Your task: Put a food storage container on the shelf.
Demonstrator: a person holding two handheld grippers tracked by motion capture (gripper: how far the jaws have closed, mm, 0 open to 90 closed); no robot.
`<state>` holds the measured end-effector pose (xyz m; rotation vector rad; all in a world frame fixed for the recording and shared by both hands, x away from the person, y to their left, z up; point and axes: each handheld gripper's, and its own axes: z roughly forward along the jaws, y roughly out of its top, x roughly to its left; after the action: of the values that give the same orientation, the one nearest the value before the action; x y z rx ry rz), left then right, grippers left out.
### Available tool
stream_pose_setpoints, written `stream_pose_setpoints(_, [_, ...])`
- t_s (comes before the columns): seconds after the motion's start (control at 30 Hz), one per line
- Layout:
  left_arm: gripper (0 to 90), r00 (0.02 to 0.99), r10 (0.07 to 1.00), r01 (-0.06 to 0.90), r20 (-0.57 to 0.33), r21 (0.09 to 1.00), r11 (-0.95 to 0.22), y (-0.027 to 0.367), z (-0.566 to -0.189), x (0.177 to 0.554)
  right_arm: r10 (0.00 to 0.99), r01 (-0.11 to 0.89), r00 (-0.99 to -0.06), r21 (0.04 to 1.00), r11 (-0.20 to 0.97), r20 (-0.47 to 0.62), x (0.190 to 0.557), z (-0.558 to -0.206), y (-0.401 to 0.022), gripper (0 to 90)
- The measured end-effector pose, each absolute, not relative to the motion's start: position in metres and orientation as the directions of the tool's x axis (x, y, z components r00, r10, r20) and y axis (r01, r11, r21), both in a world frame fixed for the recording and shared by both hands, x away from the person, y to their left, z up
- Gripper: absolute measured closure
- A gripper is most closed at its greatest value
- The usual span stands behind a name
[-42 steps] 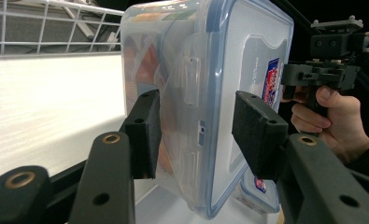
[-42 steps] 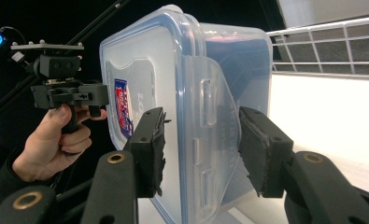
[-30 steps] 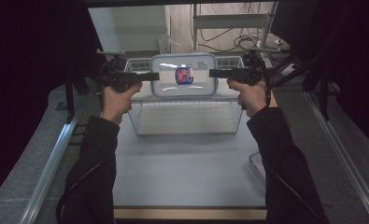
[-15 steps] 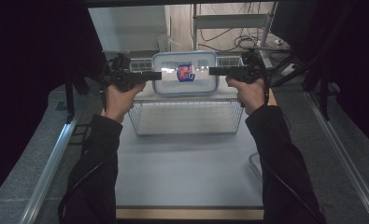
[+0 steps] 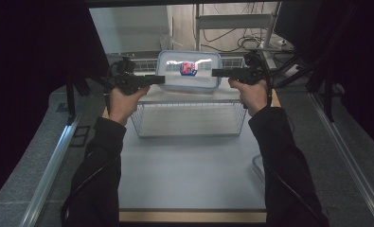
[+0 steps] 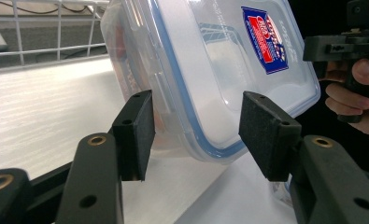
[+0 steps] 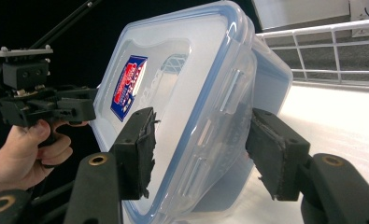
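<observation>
Between the two grippers, on the wire basket's (image 5: 189, 118) far part, sits the clear lidded container (image 5: 189, 71), its long axis running across from the left gripper (image 5: 160, 79) to the right gripper (image 5: 216, 72), each at one short end and about equally near. Both pairs of jaws have just been opening; in the left gripper view the container's (image 6: 210, 79) rim lies between the pads (image 6: 138, 133) with gaps on both sides. The right gripper's pads (image 7: 138, 149) likewise straddle the latched edge (image 7: 196, 121), seemingly without pressing, so I judge the container released.
</observation>
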<state>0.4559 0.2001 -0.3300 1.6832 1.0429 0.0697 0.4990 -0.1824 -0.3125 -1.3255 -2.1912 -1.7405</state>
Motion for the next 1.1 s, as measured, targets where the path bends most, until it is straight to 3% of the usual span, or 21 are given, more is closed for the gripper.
stream_pose_setpoints(0.17, [45.1,0.611,0.667,0.584,-0.427,0.812,-0.015,0.201,-0.33,0.453,0.605,0.622,-0.624,0.783,-0.001,0.495,0.502,-0.31,-0.178,41.3])
stream_pose_setpoints(0.23, [40.5,0.611,0.665,0.578,-0.431,0.816,-0.002,0.202,-0.33,0.452,0.671,0.563,-0.628,0.825,0.043,0.394,0.499,-0.306,-0.175,38.3])
stream_pose_setpoints(0.43, [35.1,0.623,0.666,0.555,-0.409,0.832,-0.008,0.204,-0.334,0.448,0.714,0.514,-0.632,0.852,0.095,0.302,0.495,-0.302,-0.172,34.0])
stream_pose_setpoints(0.53, [33.4,0.632,0.672,0.532,-0.386,0.847,-0.014,0.206,-0.335,0.446,0.714,0.5,-0.639,0.86,0.104,0.285,0.491,-0.301,-0.174,36.8])
stream_pose_setpoints(0.6, [34.0,0.629,0.693,0.509,-0.352,0.86,-0.026,0.207,-0.335,0.444,0.711,0.487,-0.649,0.866,0.114,0.272,0.487,-0.3,-0.176,44.4])
stream_pose_setpoints(0.7, [46.8,0.618,0.733,0.459,-0.285,0.888,-0.042,0.209,-0.332,0.439,0.732,0.45,-0.647,0.881,0.142,0.213,0.477,-0.298,-0.179,64.1])
stream_pose_setpoints(0.73, [61.8,0.61,0.746,0.451,-0.267,0.891,-0.049,0.21,-0.331,0.438,0.751,0.425,-0.637,0.891,0.158,0.171,0.472,-0.297,-0.181,74.7])
stream_pose_setpoints(0.77, [61.8,0.593,0.768,0.443,-0.243,0.895,-0.059,0.21,-0.33,0.437,0.751,0.425,-0.637,0.891,0.158,0.171,0.472,-0.297,-0.181,74.7])
stream_pose_setpoints(0.8, [74.7,0.572,0.791,0.436,-0.217,0.897,-0.069,0.209,-0.33,0.437,0.776,0.417,-0.619,0.888,0.194,0.122,0.47,-0.299,-0.179,81.1])
stream_pose_setpoints(0.83, [74.7,0.557,0.804,0.438,-0.207,0.896,-0.073,0.208,-0.329,0.437,0.776,0.417,-0.619,0.888,0.194,0.122,0.47,-0.299,-0.179,81.1])
stream_pose_setpoints(0.9, [83.2,0.519,0.831,0.451,-0.199,0.89,-0.068,0.206,-0.33,0.44,0.792,0.437,-0.601,0.874,0.211,0.109,0.472,-0.304,-0.175,85.0])
stream_pose_setpoints(1.1, [83.9,0.492,0.842,0.502,-0.221,0.862,-0.067,0.196,-0.338,0.45,0.826,0.47,-0.553,0.858,0.207,0.103,0.479,-0.312,-0.167,87.7])
